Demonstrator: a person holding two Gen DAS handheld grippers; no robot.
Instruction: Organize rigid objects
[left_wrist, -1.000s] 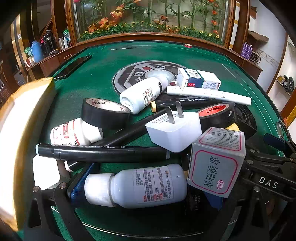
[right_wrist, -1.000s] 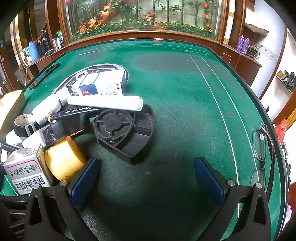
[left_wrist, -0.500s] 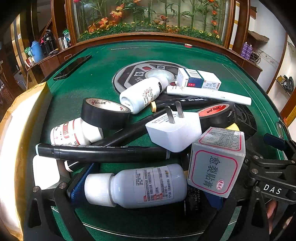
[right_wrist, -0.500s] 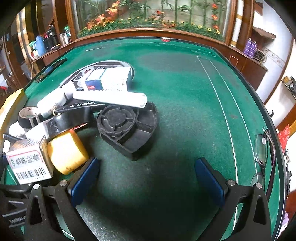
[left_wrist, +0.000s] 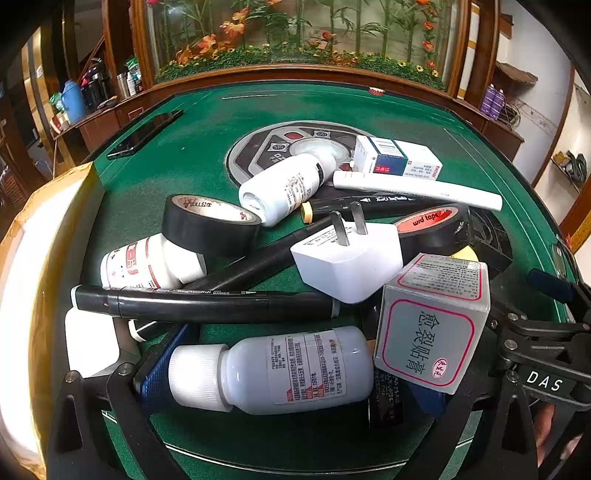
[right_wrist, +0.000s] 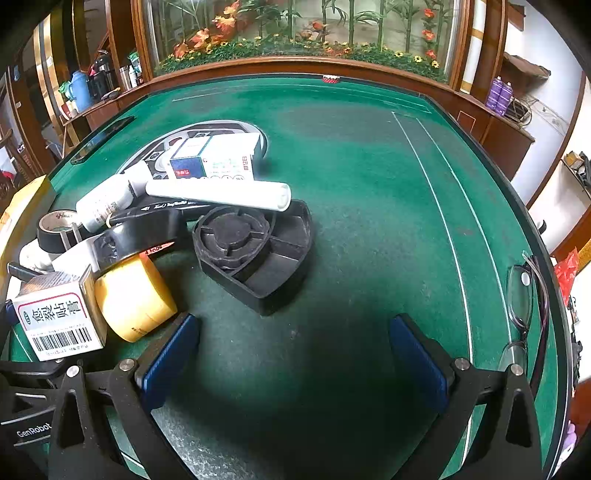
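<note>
A heap of rigid items lies on the green table (left_wrist: 177, 155). My left gripper (left_wrist: 291, 380) has its jaws wide apart around a white bottle (left_wrist: 273, 373) lying on its side; whether the pads touch it is unclear. A grey box with a red frame (left_wrist: 432, 321) leans on the right pad. Behind lie a black marker (left_wrist: 207, 304), a white plug (left_wrist: 347, 258) and black tape rolls (left_wrist: 207, 225). My right gripper (right_wrist: 291, 358) is open and empty over bare felt, beside a yellow roll (right_wrist: 133, 299) and a black heart-shaped tray (right_wrist: 258, 251).
A yellow cardboard box (left_wrist: 33, 295) stands at the table's left edge. Glasses (right_wrist: 521, 306) lie at the right rim. A phone (left_wrist: 144, 133) lies far left. A white tube (right_wrist: 218, 194), a blue-white carton (right_wrist: 214, 160) and another bottle (left_wrist: 284, 188) sit near the centre panel.
The right wrist view has pulled back slightly from the heap. The yellow box at the left looks steadier and farther left. The left gripper and bottle have not moved.
</note>
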